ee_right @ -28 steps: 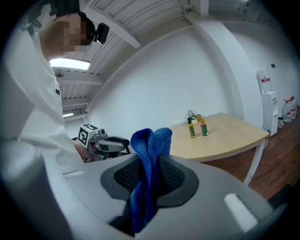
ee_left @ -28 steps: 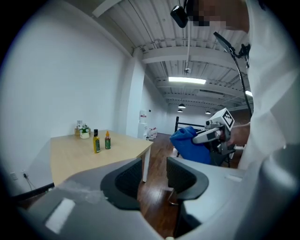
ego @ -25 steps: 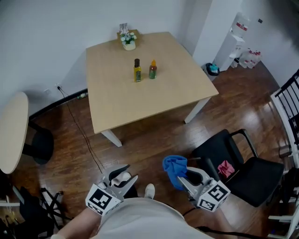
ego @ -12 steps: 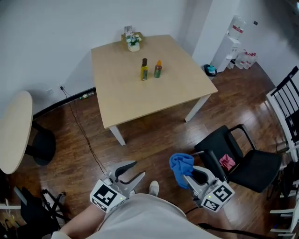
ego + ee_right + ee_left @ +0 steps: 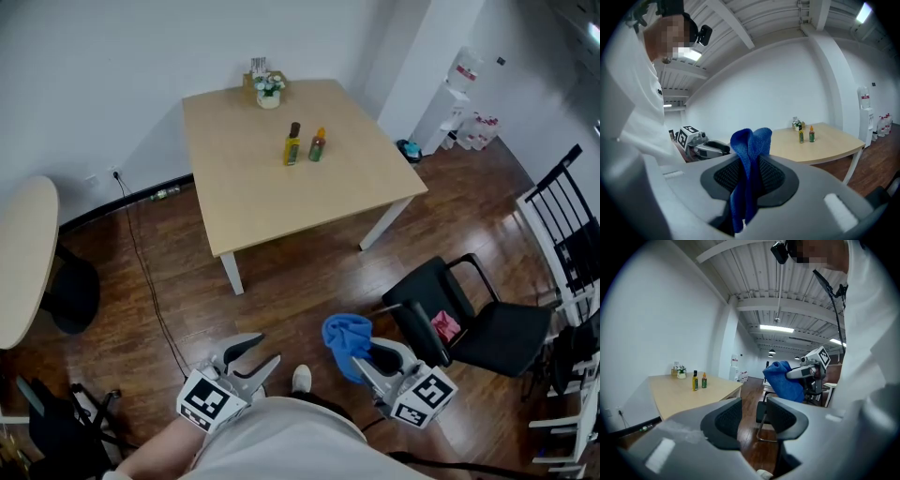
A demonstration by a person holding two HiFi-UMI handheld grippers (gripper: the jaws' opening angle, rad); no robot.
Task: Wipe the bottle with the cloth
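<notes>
Two small bottles stand side by side on the wooden table [image 5: 281,197], far from both grippers: a dark-capped yellow-green bottle [image 5: 292,144] [image 5: 695,380] [image 5: 801,134] and a shorter orange-capped bottle [image 5: 318,145] [image 5: 703,380] [image 5: 811,133]. My right gripper [image 5: 360,361] [image 5: 749,176] is shut on a blue cloth [image 5: 346,338] [image 5: 749,154] [image 5: 785,380], which sticks up between its jaws. My left gripper [image 5: 251,354] [image 5: 754,416] is open with nothing in it. Both are held low, close to my body, over the floor.
A small flower pot [image 5: 268,91] and a box sit at the table's far edge. A black chair [image 5: 478,323] with a pink item [image 5: 445,326] stands at right. A round table [image 5: 23,258] is at left, a cable [image 5: 150,281] runs over the floor, and a water dispenser [image 5: 452,94] stands far right.
The view has shifted as I moved; the table now sits slightly nearer. Both grippers stay low by my body, the right still holding the cloth, the left still open.
</notes>
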